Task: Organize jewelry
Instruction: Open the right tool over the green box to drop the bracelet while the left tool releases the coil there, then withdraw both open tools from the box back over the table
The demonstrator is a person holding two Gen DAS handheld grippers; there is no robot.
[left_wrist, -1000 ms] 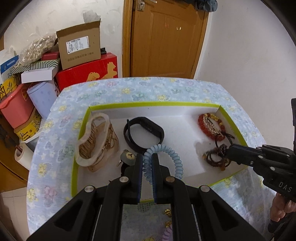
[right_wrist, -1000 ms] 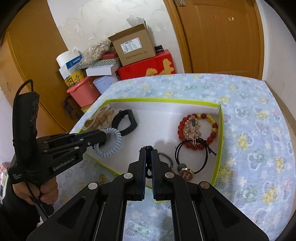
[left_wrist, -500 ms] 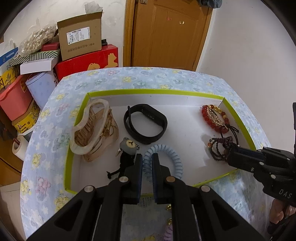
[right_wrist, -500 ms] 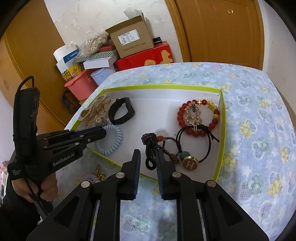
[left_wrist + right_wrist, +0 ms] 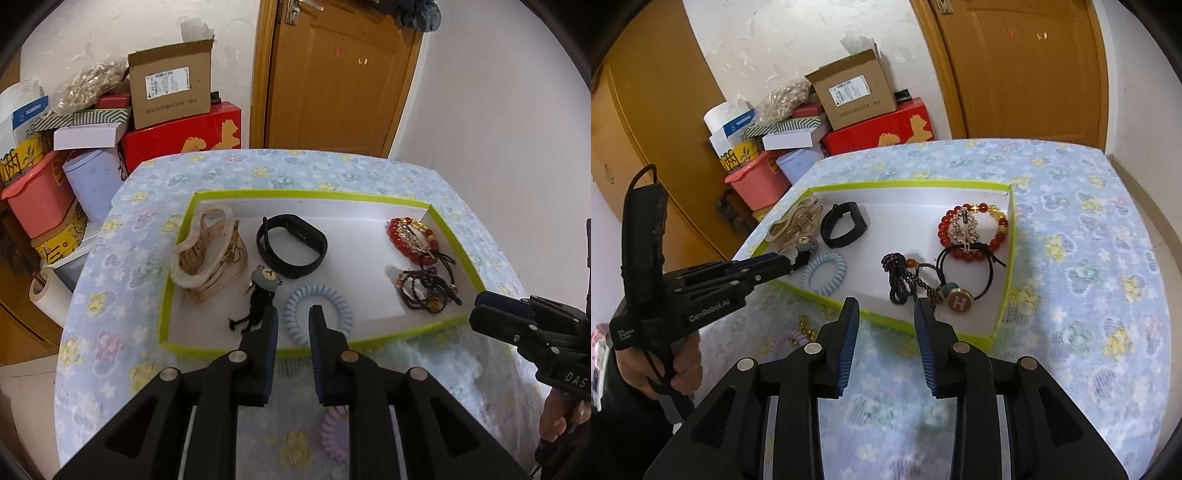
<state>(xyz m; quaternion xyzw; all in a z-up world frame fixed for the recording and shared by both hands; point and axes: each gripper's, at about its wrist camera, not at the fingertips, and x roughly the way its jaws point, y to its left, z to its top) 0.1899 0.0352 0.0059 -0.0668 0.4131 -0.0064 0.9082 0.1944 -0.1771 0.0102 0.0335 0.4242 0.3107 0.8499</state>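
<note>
Both our tools are opening with nothing between their jaws: the left tool (image 5: 291,319) above the blue coil hair tie (image 5: 318,314) at the tray's (image 5: 306,194) six o'clock edge, the right tool (image 5: 885,309) just short of the dark bead bracelet (image 5: 905,275) at five o'clock

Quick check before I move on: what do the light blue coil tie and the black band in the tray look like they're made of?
Light blue coil tie: looks like smooth plastic, going by its telephone-cord spiral and slight sheen. Black band: probably matte rubber or silicone; it is a flat, unshiny strap holding its loop shape, possibly with a small module on top.
</note>
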